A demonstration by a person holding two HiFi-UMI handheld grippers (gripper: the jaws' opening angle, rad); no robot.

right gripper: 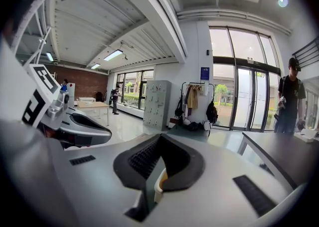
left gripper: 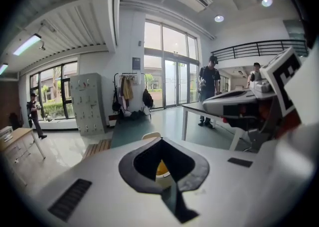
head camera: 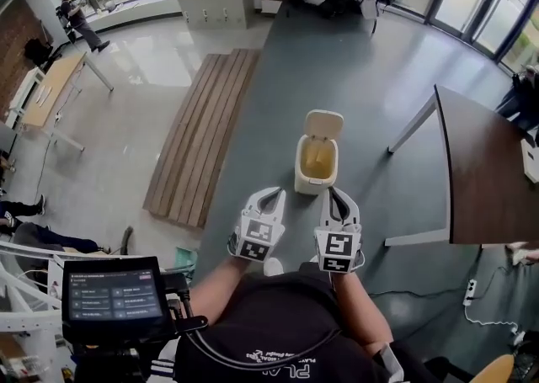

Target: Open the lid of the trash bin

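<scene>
Pictured on the grey floor, straight ahead at 12 o'clock: a cream plastic trash bin with rounded corners, standing upright, its hinged cream lid already swung up and tipped back over the far rim, baring a yellow liner inside. Held low and side by side just short of the bin, apart from it: the white left gripper and the white right gripper, each with its marker cube close to the body. Both pairs of jaws brought together at the tips, with only a diamond-shaped window left between the dark pads; nothing gripped in either, just a sliver of the distant bin glimpsed through each window in the two gripper views. From the left jaws, bin at about 1 o'clock; from the right jaws, at about 11 o'clock and plainly nearer. Long axis of the bin's mouth running 6 to 12 o'clock, hinge at the 12 o'clock end, free edge of the lid pointing up. Judged from the raised lid, opening apparently complete, with little left beyond drawing back. Off at 10 o'clock, a slatted wooden platform; at 3 o'clock, a dark-topped table.
</scene>
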